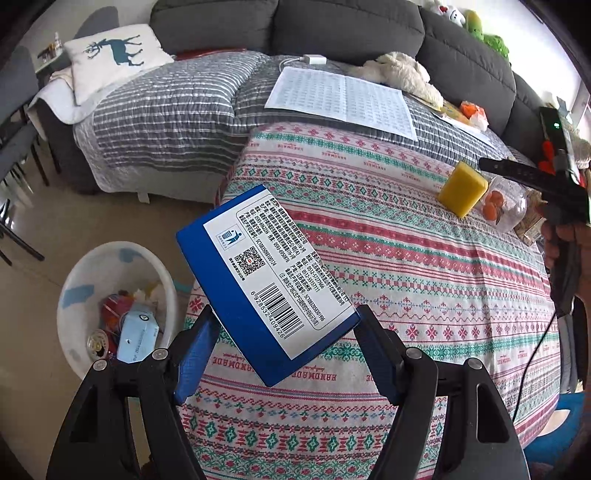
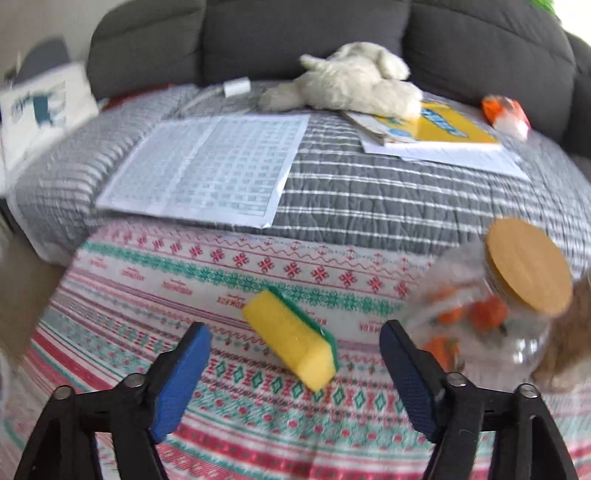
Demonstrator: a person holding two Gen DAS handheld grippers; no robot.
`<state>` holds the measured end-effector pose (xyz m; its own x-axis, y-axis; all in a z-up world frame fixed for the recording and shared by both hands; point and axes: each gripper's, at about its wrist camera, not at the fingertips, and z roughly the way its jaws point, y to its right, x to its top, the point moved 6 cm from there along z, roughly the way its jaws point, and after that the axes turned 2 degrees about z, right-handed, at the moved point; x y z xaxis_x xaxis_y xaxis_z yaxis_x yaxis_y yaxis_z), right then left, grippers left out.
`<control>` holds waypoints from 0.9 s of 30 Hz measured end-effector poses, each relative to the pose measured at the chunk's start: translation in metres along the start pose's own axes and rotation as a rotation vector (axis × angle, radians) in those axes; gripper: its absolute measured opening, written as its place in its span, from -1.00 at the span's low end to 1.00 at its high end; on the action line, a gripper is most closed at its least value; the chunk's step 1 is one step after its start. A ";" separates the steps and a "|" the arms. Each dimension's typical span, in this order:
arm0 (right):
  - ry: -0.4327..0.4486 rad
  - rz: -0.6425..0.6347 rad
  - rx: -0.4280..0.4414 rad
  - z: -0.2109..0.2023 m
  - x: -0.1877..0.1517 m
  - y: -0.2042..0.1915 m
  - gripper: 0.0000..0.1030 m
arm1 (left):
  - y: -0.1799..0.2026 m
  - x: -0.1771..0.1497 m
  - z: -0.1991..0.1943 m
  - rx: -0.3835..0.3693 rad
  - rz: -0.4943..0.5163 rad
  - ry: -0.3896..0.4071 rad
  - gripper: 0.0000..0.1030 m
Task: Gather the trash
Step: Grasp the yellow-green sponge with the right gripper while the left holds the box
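The left tongs gripped a blue box by its near end, one pad on each long side. The box's long axis ran away from the tongs, up and to the left in the left wrist view, with its white label and barcode facing the camera. It hung above the left edge of the worktop, which wore a patterned red and green cloth.

Only the left view showed the white bin on the floor below and to the left of the box, already holding wrappers and a pale blue packet. That view also caught the right tongs from the side at the far right edge, with a hand below them, above the jar.

The right tongs stood apart with nothing between the pads; no earlier picture bore on them. In their blurred view a yellow sponge with a green backing lay on the cloth just ahead, between the lines of the two fingers, its long axis slanting from upper left to lower right. A clear jar with a round wooden lid lay tipped to the right, orange pieces inside, beside the right finger.

Behind the worktop a grey striped quilt carried a printed sheet, a yellow booklet and a plush toy, before a dark sofa.
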<state>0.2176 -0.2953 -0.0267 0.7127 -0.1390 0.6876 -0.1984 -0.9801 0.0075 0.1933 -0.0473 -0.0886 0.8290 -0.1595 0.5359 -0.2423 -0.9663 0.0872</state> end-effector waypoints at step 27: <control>-0.089 0.029 0.017 -0.075 -0.061 -0.001 -1.00 | -0.046 -0.027 -0.024 -0.039 -0.127 -0.012 0.48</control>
<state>0.1244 -0.2751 -0.0143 0.7636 -0.1789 0.6204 -0.2090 -0.9776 -0.0248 0.1704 0.0063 -0.0867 0.8600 -0.0391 0.5088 -0.1542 -0.9704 0.1861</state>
